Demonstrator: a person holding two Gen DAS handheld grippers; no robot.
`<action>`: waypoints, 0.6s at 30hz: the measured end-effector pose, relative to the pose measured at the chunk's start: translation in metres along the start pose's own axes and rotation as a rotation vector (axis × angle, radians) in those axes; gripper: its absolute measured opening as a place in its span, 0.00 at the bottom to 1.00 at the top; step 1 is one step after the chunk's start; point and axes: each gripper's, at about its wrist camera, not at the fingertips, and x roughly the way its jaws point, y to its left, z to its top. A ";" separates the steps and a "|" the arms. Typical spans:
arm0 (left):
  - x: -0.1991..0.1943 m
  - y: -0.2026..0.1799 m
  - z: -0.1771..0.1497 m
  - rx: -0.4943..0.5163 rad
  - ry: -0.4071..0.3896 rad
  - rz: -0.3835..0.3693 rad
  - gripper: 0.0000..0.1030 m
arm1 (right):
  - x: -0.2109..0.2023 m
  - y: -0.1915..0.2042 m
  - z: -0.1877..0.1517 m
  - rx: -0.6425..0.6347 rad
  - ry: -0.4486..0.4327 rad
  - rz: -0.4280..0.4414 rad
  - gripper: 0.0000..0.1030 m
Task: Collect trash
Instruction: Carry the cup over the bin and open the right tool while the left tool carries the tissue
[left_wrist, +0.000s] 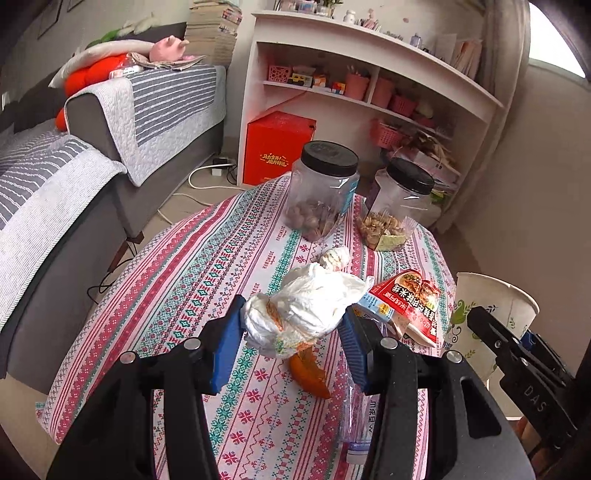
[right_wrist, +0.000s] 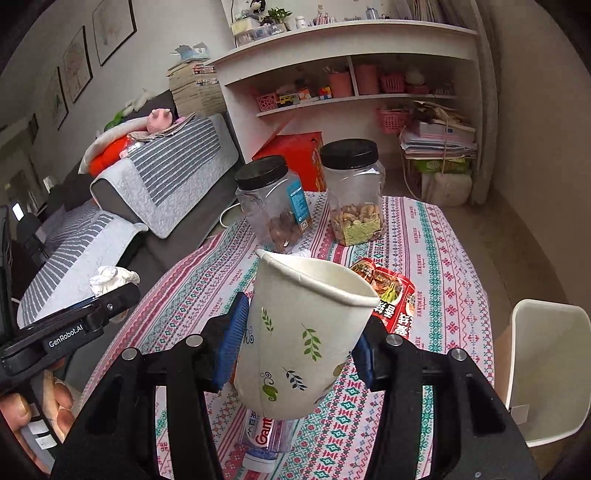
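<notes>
The left claw (left_wrist: 295, 332) is clamped on a crumpled white plastic bag with orange print (left_wrist: 310, 306), lifted just above the patterned red, teal and white cloth covering the counter (left_wrist: 207, 266); the bag looks feather-light and limp, likely to sag or slip, so a hold across its bunched middle, as here, suits it best. The right claw (right_wrist: 299, 339) is clamped on a white paper cup printed with green leaves (right_wrist: 306, 332), pads squeezing its lower wall, mouth tilted toward the upper right of the frame; thin paper like that will probably buckle under pressure, and its rim already looks slightly dented. It appears empty. At the lower right of the right-wrist view stands a white plastic bin (right_wrist: 546, 369) beside the counter, nothing visible inside it. Toward the top centre, two clear plastic jars with black lids stand close together: one (right_wrist: 273, 206) holds brown nuts at the bottom, the other (right_wrist: 354, 195) pale nuts about a third full. A red printed snack wrapper (right_wrist: 391, 295), a clear plastic bottle lying on its side (right_wrist: 266, 439) and an orange peel-like scrap (left_wrist: 310, 376) lie on the cloth, all seemingly light.
</notes>
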 end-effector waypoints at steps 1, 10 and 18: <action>0.001 -0.003 -0.001 0.002 0.000 -0.002 0.48 | -0.003 -0.002 0.000 -0.006 -0.006 -0.008 0.47; 0.006 -0.033 -0.007 0.038 0.003 -0.030 0.48 | -0.019 -0.017 0.002 -0.020 -0.034 -0.065 0.47; 0.010 -0.061 -0.014 0.071 0.006 -0.065 0.48 | -0.032 -0.040 0.001 -0.004 -0.046 -0.105 0.48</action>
